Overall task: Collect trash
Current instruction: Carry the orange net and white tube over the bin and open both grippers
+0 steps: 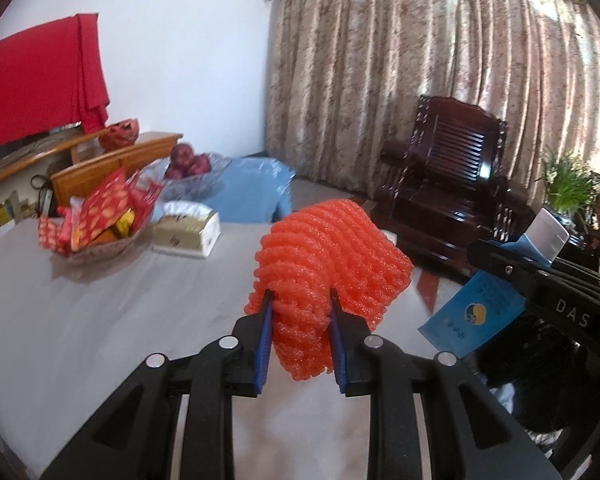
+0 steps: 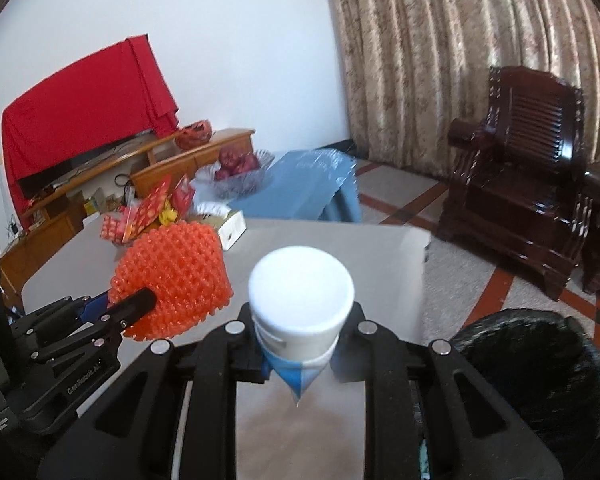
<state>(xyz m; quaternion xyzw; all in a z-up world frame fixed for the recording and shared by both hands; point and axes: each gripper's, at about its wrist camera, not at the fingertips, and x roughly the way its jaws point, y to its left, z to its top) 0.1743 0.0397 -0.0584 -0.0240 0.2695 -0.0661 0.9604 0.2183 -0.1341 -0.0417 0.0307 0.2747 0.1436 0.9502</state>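
Observation:
My left gripper (image 1: pixel 300 300) is shut on an orange foam fruit net (image 1: pixel 331 256), held up above the grey table (image 1: pixel 100 312); its blue pads press into the net's lower part. In the right wrist view the same net (image 2: pixel 176 276) and left gripper (image 2: pixel 140 300) are at the left. My right gripper (image 2: pixel 301 320) is shut on a squashed white and blue paper cup (image 2: pixel 301 292), white base facing the camera. The left wrist view shows that cup (image 1: pixel 471 316) side on, clamped in the right gripper (image 1: pixel 499 264). A bin lined with a black bag (image 2: pixel 539 364) stands low right, beside the table.
At the table's far end are a basket of red snack packets (image 1: pixel 96 224), a tissue box (image 1: pixel 186 234) and a glass bowl of apples (image 1: pixel 188 168). A blue chair (image 1: pixel 252 192) stands behind it. A dark wooden armchair (image 1: pixel 451 184) and a potted plant (image 1: pixel 567 184) are to the right.

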